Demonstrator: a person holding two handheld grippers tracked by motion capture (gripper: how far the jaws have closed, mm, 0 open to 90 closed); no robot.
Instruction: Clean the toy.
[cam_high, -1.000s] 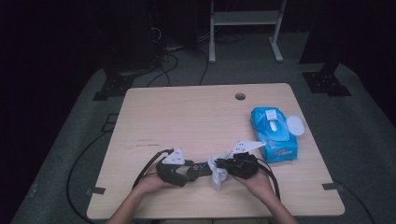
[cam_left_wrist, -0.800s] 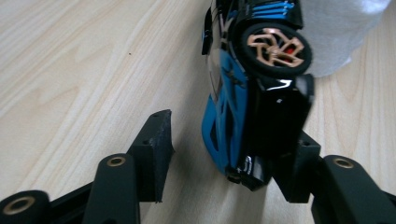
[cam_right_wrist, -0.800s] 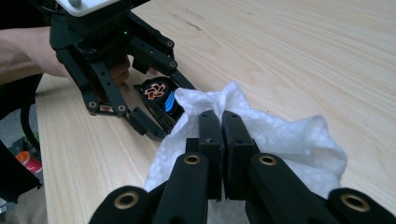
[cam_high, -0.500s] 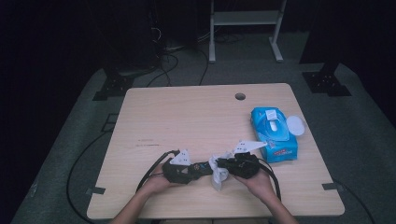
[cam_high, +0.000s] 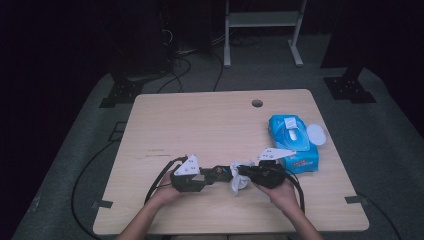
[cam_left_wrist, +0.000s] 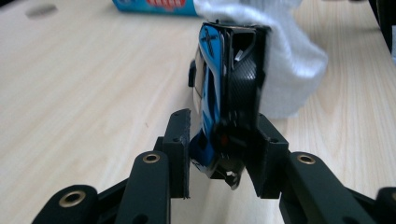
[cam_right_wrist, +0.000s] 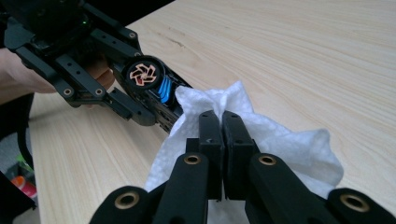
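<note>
Two grippers meet near the front edge of the tabletop (cam_high: 200, 125), each held in one of your hands. Your left gripper (cam_high: 212, 175) points toward your right gripper (cam_high: 239, 176), and the two nearly touch tip to tip at the middle of the front half.

Left gripper: its fingers (cam_left_wrist: 180, 140) have just been closing and are now clenched on a small black-and-blue toy car (cam_left_wrist: 229, 93), gripped at its near end. In the left gripper view the car stands on edge between the two pads, its far end reaching against the white wipe (cam_left_wrist: 294, 60).

Right gripper: its fingers (cam_right_wrist: 210, 135) are pressed together on a fold of the white wipe (cam_right_wrist: 280, 135), which bunches around them and hangs toward the tabletop. In the right gripper view the wipe lies against the end of the toy car (cam_right_wrist: 154, 88), beside a wheel with a copper-coloured hub.

Background: a blue pack of wipes (cam_high: 294, 145) with its round lid flipped open lies on the right part of the tabletop, just beyond your right gripper.
</note>
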